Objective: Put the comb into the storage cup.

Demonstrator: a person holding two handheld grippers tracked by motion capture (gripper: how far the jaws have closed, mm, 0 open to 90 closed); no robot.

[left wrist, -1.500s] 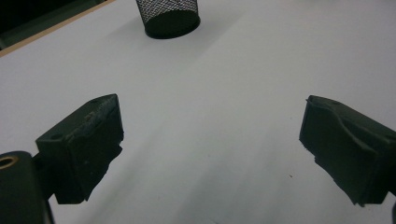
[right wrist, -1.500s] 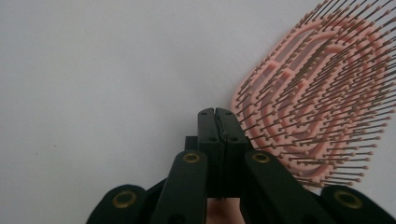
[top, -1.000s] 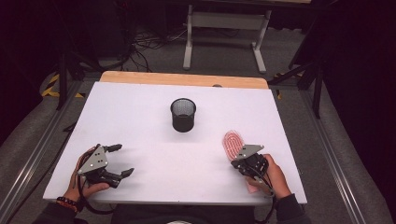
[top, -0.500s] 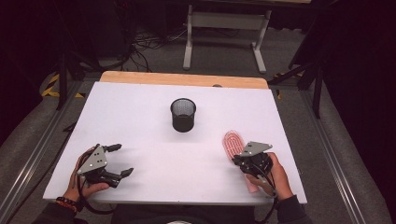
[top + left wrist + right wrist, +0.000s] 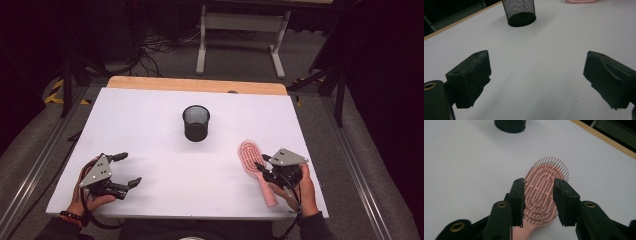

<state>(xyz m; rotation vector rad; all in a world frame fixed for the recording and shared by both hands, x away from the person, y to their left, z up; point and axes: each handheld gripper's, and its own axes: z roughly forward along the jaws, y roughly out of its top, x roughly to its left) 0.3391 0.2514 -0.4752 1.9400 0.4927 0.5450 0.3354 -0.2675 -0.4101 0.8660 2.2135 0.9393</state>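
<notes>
A pink hairbrush lies bristles up on the white table, right of centre, its handle pointing toward the person. My right gripper is at the near end of the brush head. In the right gripper view its jaws press against both sides of the hairbrush, so the right gripper is shut on it. A black mesh cup stands upright mid-table, also visible as the cup ahead of my left gripper. That left gripper rests open near the front left, nothing between its jaws.
A wooden strip runs along the table's far edge. Beyond it on the floor stand a white desk frame and cables. Metal rails flank the table. The cup base sits far ahead of the right gripper.
The right gripper has shifted slightly to the right, so the brush handle now shows beside the hand. The brush head, the cup and the left gripper have stayed put.
</notes>
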